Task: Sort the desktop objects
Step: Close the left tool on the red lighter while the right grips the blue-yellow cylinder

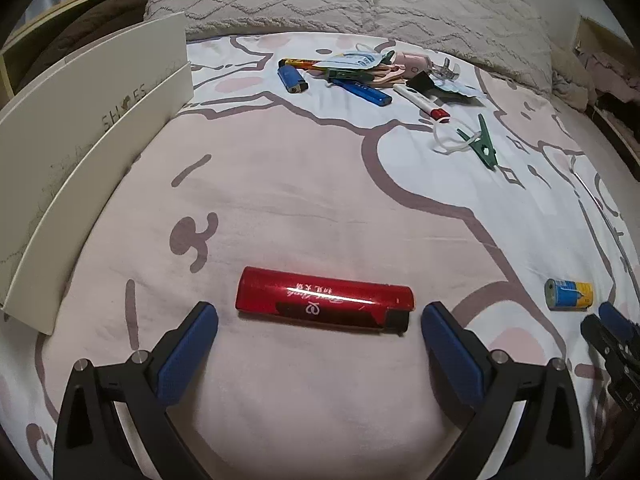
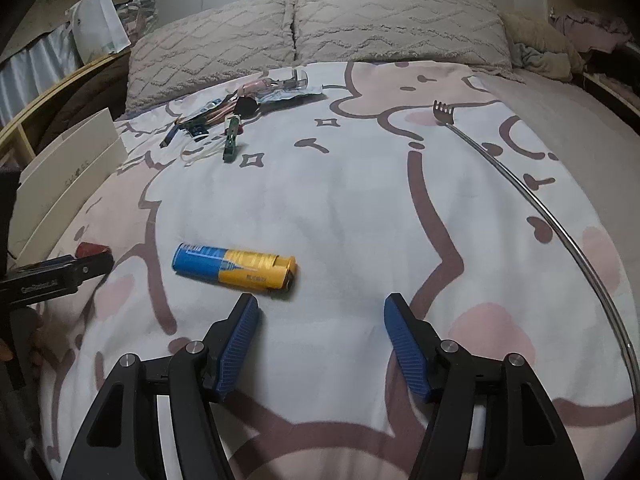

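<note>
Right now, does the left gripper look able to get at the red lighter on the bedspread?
Probably yes. The left gripper is open, its fingertips flanking the red lighter, which lies flat on the bedspread with nothing on or against it.

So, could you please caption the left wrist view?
Open left gripper hangs just short of a red lighter lying on the pink bedsheet.

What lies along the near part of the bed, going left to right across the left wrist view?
White shoe box → red plastic lighter, lying between the open left gripper fingers → blue and yellow lighter → tip of the right gripper.
</note>
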{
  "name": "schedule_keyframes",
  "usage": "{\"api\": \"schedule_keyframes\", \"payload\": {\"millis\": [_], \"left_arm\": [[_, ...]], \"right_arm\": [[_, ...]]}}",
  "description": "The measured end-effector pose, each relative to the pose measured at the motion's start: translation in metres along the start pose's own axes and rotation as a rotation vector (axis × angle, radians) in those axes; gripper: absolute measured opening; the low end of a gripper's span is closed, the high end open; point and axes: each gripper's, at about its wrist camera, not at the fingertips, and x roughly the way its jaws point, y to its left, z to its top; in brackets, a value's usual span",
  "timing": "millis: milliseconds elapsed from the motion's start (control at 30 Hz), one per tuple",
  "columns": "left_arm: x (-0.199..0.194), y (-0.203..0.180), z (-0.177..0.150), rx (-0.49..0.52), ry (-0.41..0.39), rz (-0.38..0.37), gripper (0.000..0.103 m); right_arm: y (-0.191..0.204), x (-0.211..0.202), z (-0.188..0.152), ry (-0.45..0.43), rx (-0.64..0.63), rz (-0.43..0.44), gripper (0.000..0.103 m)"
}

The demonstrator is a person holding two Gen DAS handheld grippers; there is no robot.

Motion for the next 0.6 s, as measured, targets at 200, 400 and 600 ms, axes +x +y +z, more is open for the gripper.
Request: {"api": "schedule_keyframes", "payload": {"millis": [200, 400, 600], "left_arm": [[0.005, -0.002, -0.006, 0.01, -0.022, 0.015, 0.103], [0.006, -0.002, -0.007, 0.012, -0.032, 0.008, 0.103], [0.007, -0.003, -0.008, 0.023, -0.039, 0.017, 0.103]], "right_arm": [[0.002, -0.009, 0.0, 0.031, 0.06, 0.027, 0.066], [0.018, -0.014, 0.011, 0.053, 0.076, 0.044, 0.067], [0.037, -0.023, 0.022, -0.025, 0.121, 0.029, 0.092]]}}
